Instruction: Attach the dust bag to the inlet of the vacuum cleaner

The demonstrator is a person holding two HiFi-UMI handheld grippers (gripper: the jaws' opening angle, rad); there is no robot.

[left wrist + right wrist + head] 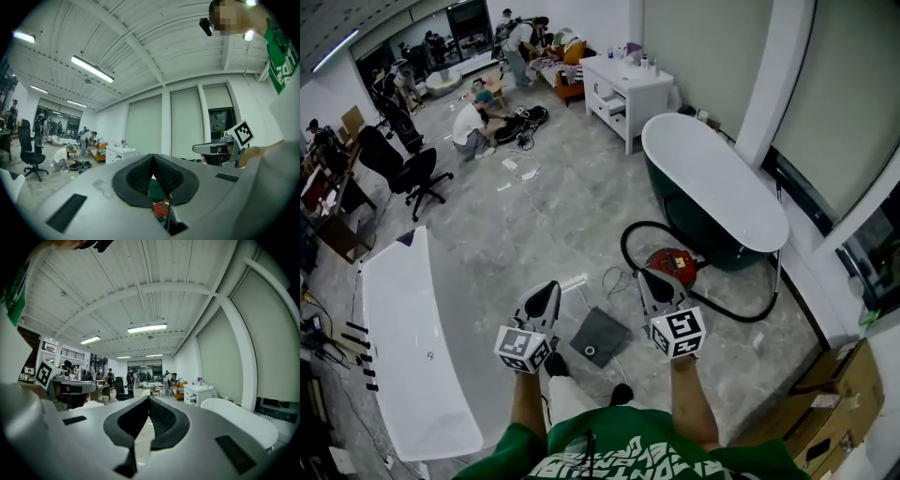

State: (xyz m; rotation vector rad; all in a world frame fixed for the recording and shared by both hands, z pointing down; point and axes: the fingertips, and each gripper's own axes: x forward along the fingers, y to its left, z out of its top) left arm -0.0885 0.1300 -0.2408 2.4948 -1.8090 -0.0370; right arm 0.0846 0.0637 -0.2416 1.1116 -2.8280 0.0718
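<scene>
Lying flat, dust bag, head view only

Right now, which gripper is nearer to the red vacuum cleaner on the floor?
Right. The right gripper points almost at the vacuum cleaner, just short of it in the head view; the left gripper is farther off, to its left.

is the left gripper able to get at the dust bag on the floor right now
Probably yes: the dust bag lies uncovered on the floor, nothing between it and the left gripper, though that is held higher up, jaws shut.
</scene>
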